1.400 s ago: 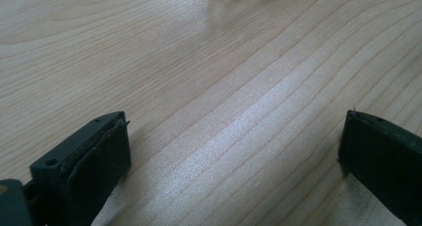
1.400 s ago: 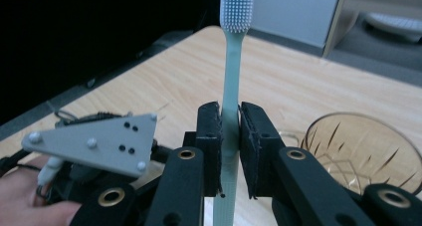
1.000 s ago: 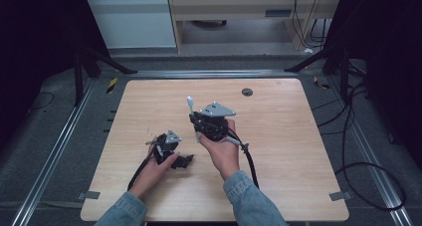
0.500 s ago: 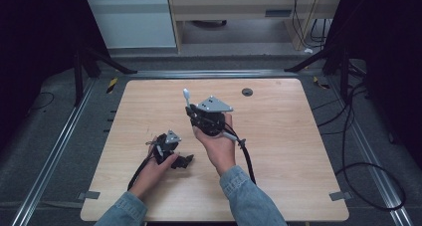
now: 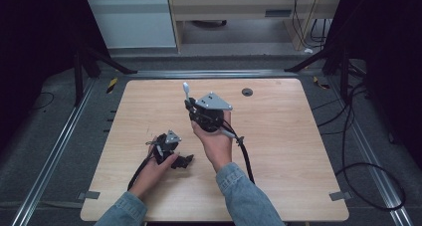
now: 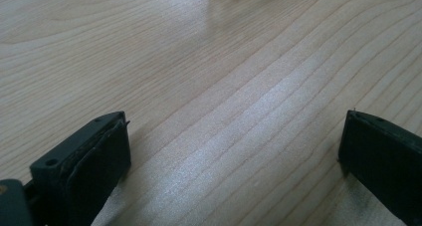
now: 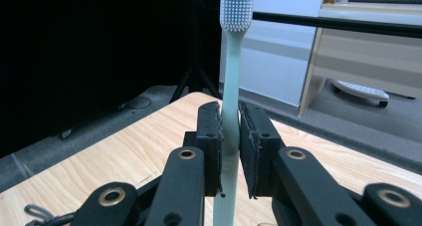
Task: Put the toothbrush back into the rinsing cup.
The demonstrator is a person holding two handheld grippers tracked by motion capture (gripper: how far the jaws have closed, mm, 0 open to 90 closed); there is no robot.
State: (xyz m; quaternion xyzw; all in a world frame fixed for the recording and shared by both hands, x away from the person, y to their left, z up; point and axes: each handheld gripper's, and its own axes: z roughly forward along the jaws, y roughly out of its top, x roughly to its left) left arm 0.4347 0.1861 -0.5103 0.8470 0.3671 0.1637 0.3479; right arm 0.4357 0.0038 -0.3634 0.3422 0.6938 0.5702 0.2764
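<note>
One toothbrush [image 7: 232, 76], pale green, stood upright, clamped in right gripper [image 7: 230, 136] above desk [image 5: 298, 151] middle. Two grippers. Left gripper [image 6: 234, 151] rested near desk's front-left corner, jaws spread wide, empty. One dark grommet [image 5: 247, 91] near far edge.

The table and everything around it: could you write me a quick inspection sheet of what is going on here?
Surface: pale wooden table, bare wood between the left tool's jaws.
Job's things: pale green toothbrush, standing upright, bristle head on top.
Clutter: small dark round thing near the table's far edge; too small to tell what.
Grippers: right tool shut on the toothbrush handle, raised off the table; left tool open, low over the wood.
Cables: black cable trails from the right tool; more cables on the floor.
Surroundings: grey floor, metal rails, white cabinet behind.
</note>
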